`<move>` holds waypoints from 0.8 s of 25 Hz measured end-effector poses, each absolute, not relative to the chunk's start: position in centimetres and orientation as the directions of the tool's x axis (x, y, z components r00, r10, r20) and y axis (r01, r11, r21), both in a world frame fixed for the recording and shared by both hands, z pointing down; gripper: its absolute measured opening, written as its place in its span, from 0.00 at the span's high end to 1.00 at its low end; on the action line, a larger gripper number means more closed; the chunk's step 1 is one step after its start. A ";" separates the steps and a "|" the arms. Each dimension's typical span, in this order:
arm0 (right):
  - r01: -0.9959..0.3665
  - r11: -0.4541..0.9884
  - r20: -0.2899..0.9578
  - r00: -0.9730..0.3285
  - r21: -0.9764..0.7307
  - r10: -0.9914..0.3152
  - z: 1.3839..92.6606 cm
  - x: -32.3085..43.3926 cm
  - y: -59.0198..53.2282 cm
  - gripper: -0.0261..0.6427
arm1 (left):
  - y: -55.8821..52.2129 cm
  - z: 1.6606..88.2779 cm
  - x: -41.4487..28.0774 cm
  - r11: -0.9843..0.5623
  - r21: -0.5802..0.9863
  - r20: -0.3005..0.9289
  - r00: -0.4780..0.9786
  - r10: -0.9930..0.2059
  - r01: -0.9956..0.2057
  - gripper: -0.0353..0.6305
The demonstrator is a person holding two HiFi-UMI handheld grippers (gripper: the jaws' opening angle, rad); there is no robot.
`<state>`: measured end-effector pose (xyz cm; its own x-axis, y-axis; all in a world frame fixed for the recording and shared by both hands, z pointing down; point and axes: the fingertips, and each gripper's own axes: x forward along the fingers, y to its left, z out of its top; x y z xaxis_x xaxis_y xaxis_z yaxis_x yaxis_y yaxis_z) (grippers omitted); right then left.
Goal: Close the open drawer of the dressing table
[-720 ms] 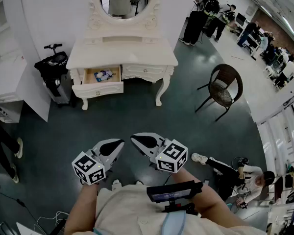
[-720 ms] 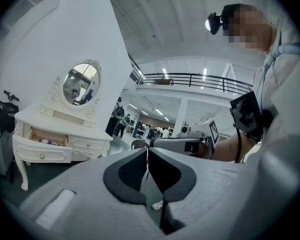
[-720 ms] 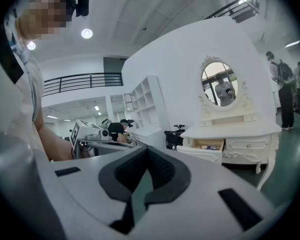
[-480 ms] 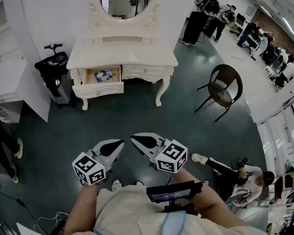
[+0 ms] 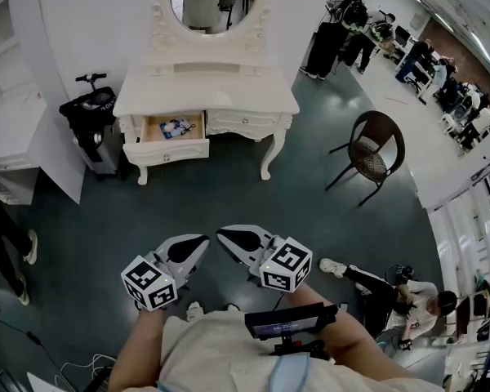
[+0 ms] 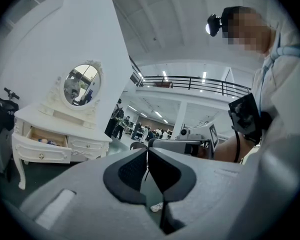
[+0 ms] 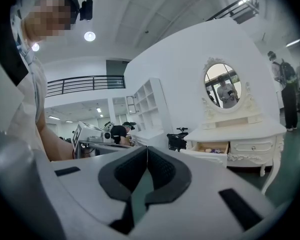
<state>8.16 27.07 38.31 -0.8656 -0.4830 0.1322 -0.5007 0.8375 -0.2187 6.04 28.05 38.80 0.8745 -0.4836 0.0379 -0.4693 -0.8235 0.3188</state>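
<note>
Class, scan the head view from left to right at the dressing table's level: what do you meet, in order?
black scooter → open drawer → closed drawer → brown chair

Readable text: none in any view.
Left marker cube: the white cube with square markers on the left gripper (image 5: 148, 282) bears black-and-white block patterns, with no letters or digits.
Right marker cube: the white cube with square markers on the right gripper (image 5: 287, 265) bears the same kind of patterns, also with no characters.
Chest screen: the small dark screen (image 5: 284, 321) at the person's chest shows a bluish band, too blurred to read.
Drawer item: the flat colourful printed item (image 5: 176, 126) lies in the open white wooden drawer (image 5: 165, 148); its print is too small to make out.
</note>
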 end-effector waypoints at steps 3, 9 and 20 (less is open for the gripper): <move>-0.504 0.835 0.136 -0.864 -0.221 -0.485 38.4 7.9 26.9 0.94 | 28.0 38.7 5.8 -0.825 0.323 0.033 0.877 -0.479 -0.463 0.93; -0.513 0.828 0.141 -0.858 -0.226 -0.494 38.5 7.5 26.3 0.94 | 27.4 38.8 5.5 -0.834 0.320 0.038 0.885 -0.464 -0.450 0.93; -0.517 0.823 0.142 -0.856 -0.234 -0.497 38.5 6.2 25.5 0.94 | 26.8 38.8 4.4 -0.839 0.317 0.044 0.890 -0.453 -0.443 0.93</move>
